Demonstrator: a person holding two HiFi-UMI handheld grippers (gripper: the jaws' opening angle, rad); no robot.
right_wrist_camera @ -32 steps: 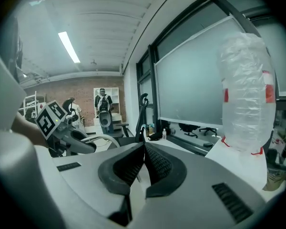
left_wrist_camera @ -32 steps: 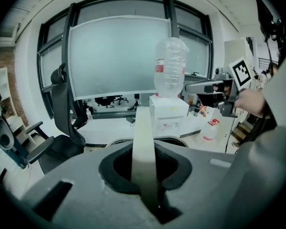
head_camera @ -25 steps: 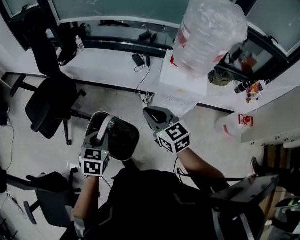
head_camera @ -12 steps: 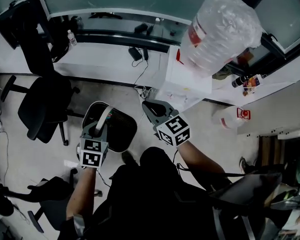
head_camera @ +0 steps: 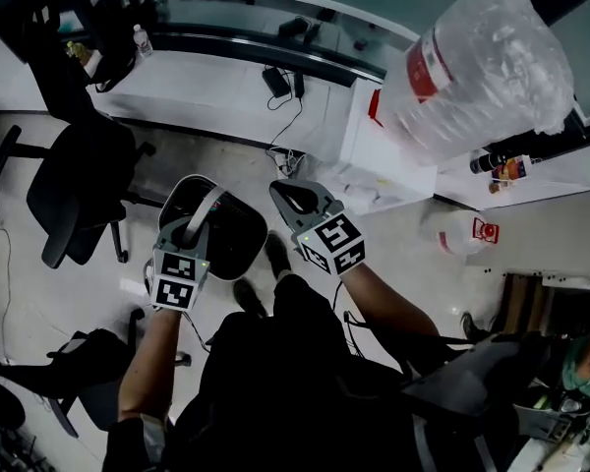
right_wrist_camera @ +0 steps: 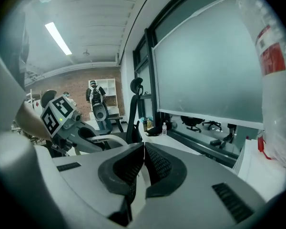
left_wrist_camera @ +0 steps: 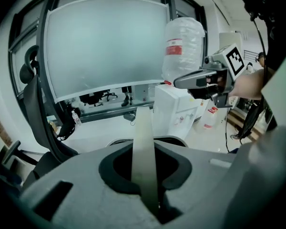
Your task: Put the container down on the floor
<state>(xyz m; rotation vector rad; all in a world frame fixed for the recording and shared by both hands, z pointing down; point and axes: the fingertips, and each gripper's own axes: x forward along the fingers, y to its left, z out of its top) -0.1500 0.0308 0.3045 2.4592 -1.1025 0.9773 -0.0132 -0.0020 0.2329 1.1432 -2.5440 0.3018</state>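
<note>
Both claws are on the move together: the left claw carries the container forward and lower over the floor, the right claw riding alongside. A shoe steps up just beside the container, while the water bottle drifts right in view.

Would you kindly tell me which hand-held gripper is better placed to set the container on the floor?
Left: the left hand-held gripper grips the pale handle of the container; the right hand-held gripper is shut on nothing.
</note>
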